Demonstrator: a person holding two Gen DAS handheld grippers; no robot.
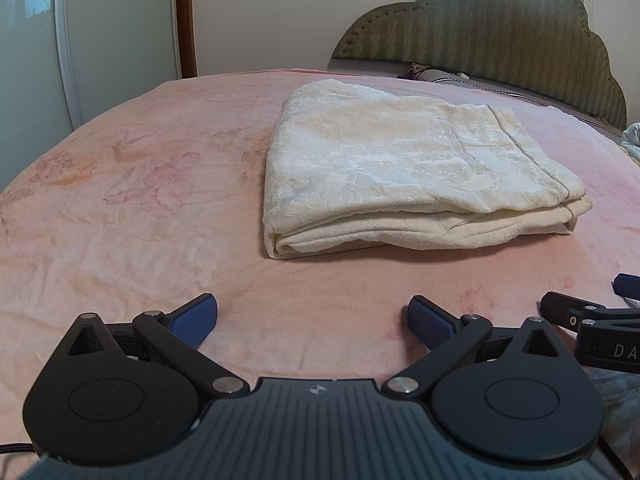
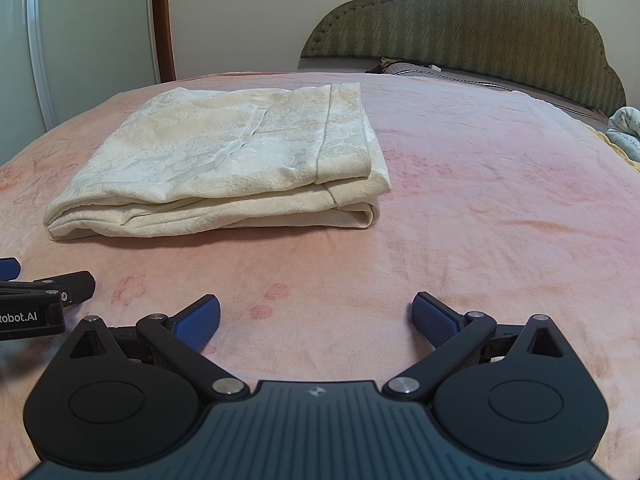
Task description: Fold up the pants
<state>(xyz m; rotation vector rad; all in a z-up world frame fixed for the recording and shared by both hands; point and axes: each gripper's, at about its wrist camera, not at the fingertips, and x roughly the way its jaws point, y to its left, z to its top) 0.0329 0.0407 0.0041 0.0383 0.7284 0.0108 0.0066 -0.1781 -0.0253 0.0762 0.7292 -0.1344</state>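
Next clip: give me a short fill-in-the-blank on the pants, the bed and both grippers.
1. The cream pants lie ____ on the pink bedspread.
2. Both the left gripper and right gripper have jaws ____.
3. Neither gripper ____ the pants.
4. Behind the bed stands a green ____.

Missing words: folded; open; touches; headboard

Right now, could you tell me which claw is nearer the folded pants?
Neither clearly. Left claw sits short of the folded pants' left end, right claw short of their right end.
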